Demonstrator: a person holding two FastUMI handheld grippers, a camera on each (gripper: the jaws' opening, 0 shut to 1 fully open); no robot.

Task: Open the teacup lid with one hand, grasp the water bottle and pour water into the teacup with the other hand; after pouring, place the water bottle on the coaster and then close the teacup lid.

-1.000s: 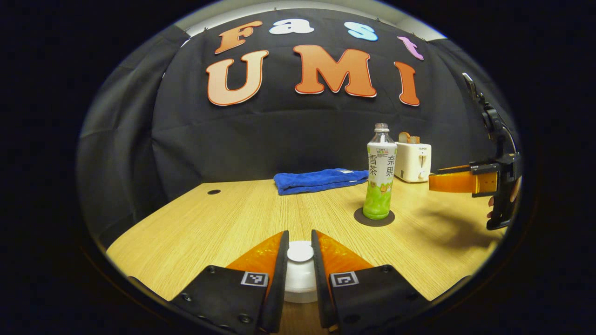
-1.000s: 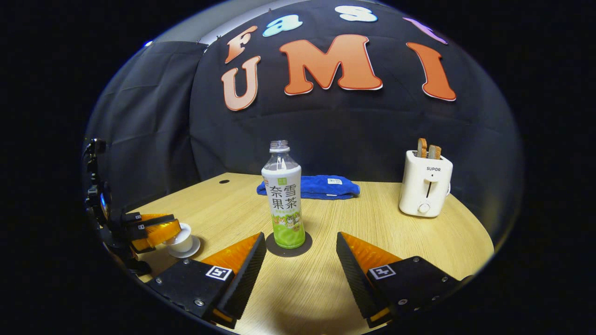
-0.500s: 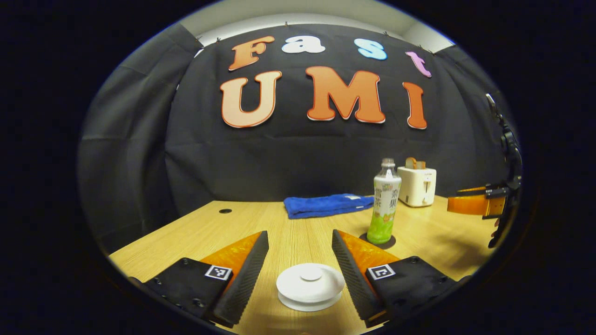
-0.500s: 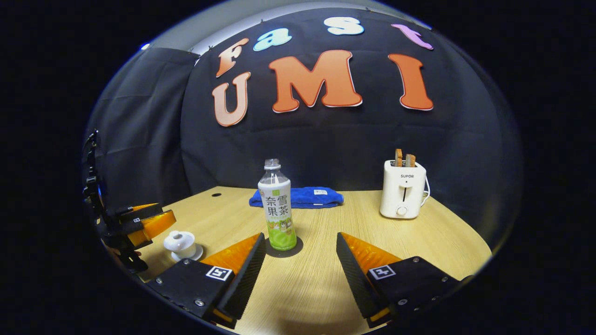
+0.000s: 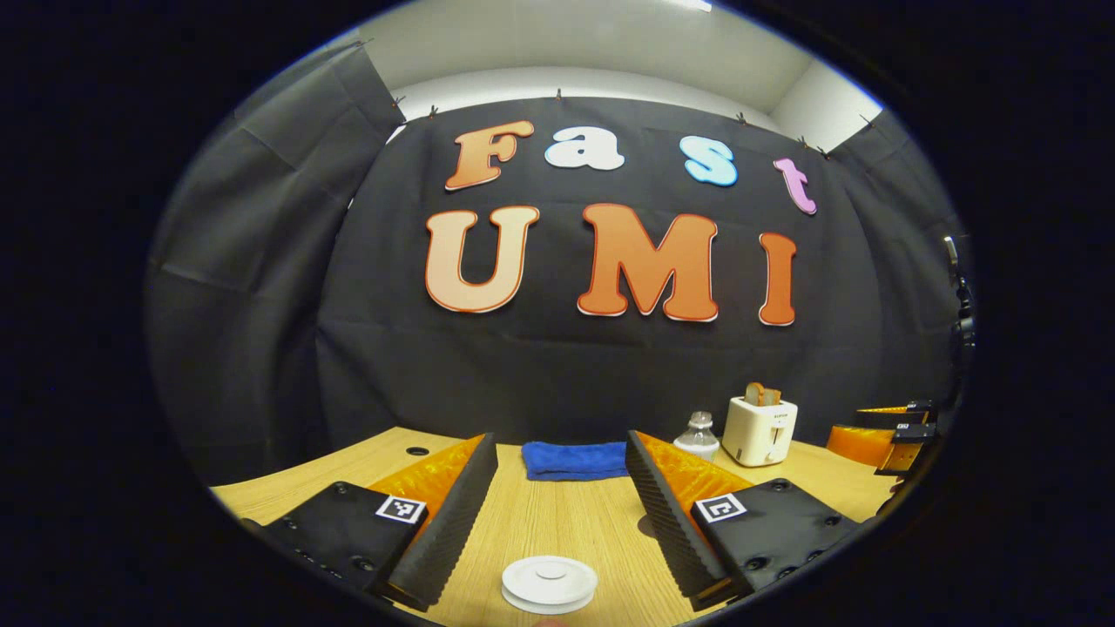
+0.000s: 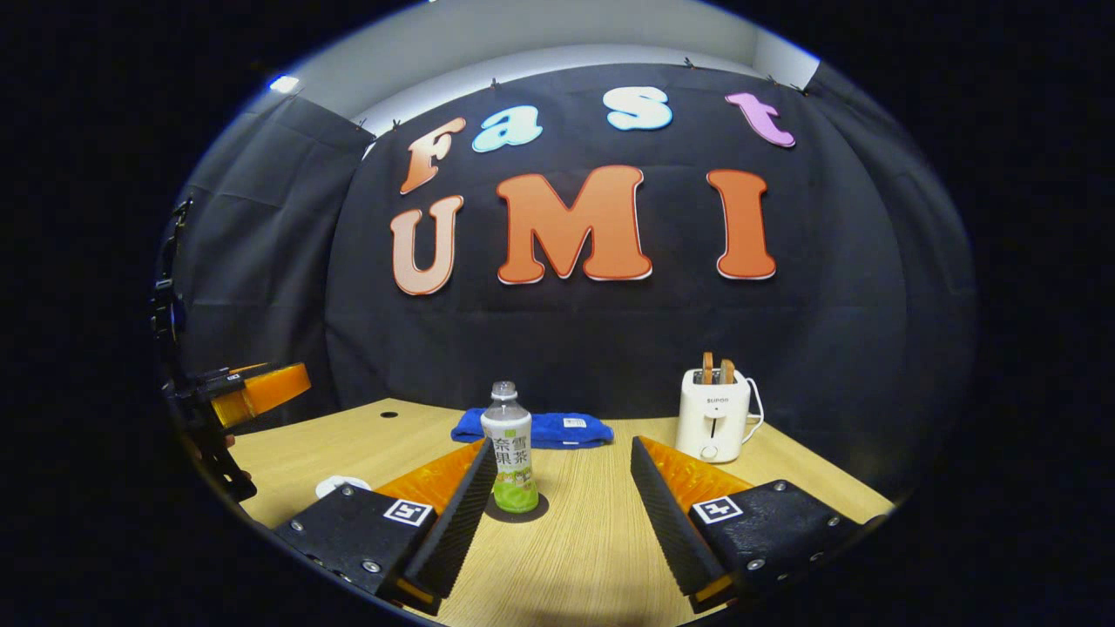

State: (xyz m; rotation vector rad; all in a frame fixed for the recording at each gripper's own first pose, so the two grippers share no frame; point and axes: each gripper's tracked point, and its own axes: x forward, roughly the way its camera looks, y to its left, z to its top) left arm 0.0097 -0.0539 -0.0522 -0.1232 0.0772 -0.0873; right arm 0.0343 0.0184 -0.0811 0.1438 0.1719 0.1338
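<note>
White teacup lid (image 5: 550,582) sits closed on the teacup, below the wide-open, empty left tongs (image 5: 557,522). Water bottle (image 6: 511,457) stands on the coaster (image 6: 517,509) on the tabletop (image 6: 575,557), beyond the right tongs (image 6: 557,522), likewise spread and empty.

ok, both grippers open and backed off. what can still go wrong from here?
1. The water bottle has no cap and stands tall and narrow on its coaster, between the right gripper's open fingers; a nudge could tip it and spill.
2. The teacup lid lies low under the open left gripper; whether it seats squarely on the cup cannot be told, so it may sit askew.
</note>
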